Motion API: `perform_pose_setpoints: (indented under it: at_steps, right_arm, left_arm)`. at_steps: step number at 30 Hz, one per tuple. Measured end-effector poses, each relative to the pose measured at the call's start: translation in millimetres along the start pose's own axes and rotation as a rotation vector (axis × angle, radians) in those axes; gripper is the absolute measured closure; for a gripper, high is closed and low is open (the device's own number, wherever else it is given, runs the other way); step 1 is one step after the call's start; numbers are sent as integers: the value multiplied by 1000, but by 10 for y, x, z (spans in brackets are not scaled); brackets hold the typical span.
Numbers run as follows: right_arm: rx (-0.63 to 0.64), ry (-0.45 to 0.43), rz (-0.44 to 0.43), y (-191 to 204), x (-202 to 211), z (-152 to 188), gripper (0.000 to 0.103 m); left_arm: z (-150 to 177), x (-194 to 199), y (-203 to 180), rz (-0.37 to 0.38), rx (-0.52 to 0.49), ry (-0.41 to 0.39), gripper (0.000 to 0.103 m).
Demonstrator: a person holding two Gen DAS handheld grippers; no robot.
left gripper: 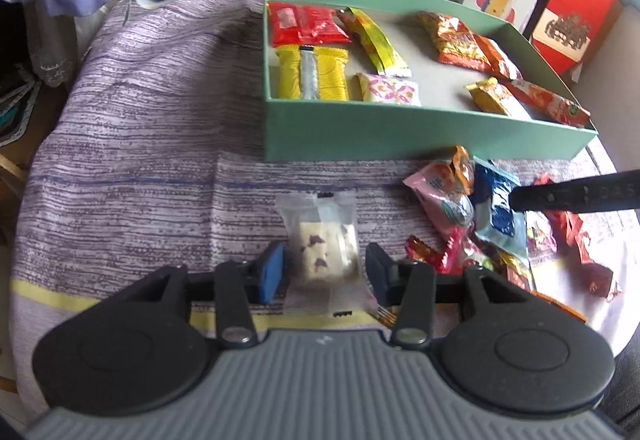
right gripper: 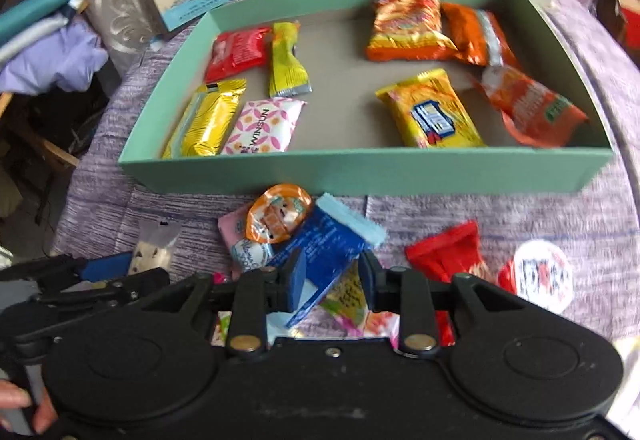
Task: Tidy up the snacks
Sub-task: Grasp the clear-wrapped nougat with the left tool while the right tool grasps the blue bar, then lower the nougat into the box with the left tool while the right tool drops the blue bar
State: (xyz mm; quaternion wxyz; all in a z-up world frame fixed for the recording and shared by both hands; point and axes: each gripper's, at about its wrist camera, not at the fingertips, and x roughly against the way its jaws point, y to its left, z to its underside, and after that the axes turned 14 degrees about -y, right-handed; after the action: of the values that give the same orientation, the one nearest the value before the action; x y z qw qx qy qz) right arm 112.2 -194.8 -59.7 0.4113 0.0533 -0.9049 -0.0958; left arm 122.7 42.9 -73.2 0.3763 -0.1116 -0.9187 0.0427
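The left gripper (left gripper: 324,272) has its jaws around a clear snack packet (left gripper: 322,252), pads apparently not touching; the right gripper (right gripper: 331,282) grips a blue packet (right gripper: 320,252).

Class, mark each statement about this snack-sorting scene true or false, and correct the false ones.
1. The green box already holds several snacks. True.
2. The right hand-held gripper is closed on a blue packet. True.
3. The clear-wrapped snack lies inside the box. False: it lies on the cloth in front of the box, between the fingers of the left hand-held gripper.
4. The pink-flowered white packet lies loose on the cloth. False: it is in the box, beside a yellow packet.
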Motion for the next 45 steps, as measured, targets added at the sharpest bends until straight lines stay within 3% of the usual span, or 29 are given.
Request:
perform_pose_setpoints:
  at_steps: [3, 7, 12, 21, 23, 24, 26, 36, 40, 45]
  right_arm:
    - [-41, 21, -10, 25, -36, -36, 70]
    - [-21, 27, 30, 138, -157, -49, 59]
    - [37, 10, 62, 280, -302, 21, 59]
    - [156, -26, 68, 352, -203, 145, 63]
    - [160, -30, 65, 345, -199, 156, 63]
    - [165, -34, 63, 339, -197, 162, 63]
    - [173, -51, 56, 333, -179, 177, 65]
    - [26, -63, -98, 1, 177, 130, 67]
    - [-37, -90, -149, -172, 382, 51, 67]
    - [-90, -191, -162, -360, 547, -290, 67]
  left_arm:
    - [8, 13, 49, -2, 9, -7, 53]
    - [29, 43, 91, -5, 15, -13, 46]
    - [65, 65, 84, -5, -1, -17, 45]
    - [85, 0, -120, -18, -83, -22, 45]
    - [92, -17, -162, -23, -102, -29, 53]
    - [95, -19, -184, -34, -114, -34, 64]
    - [85, -17, -176, -35, -103, -33, 69]
    - [-21, 292, -104, -23, -23, -43, 70]
    - [-237, 420, -234, -17, -42, -95, 70]
    - [-662, 349, -441, 10, -57, -141, 70]
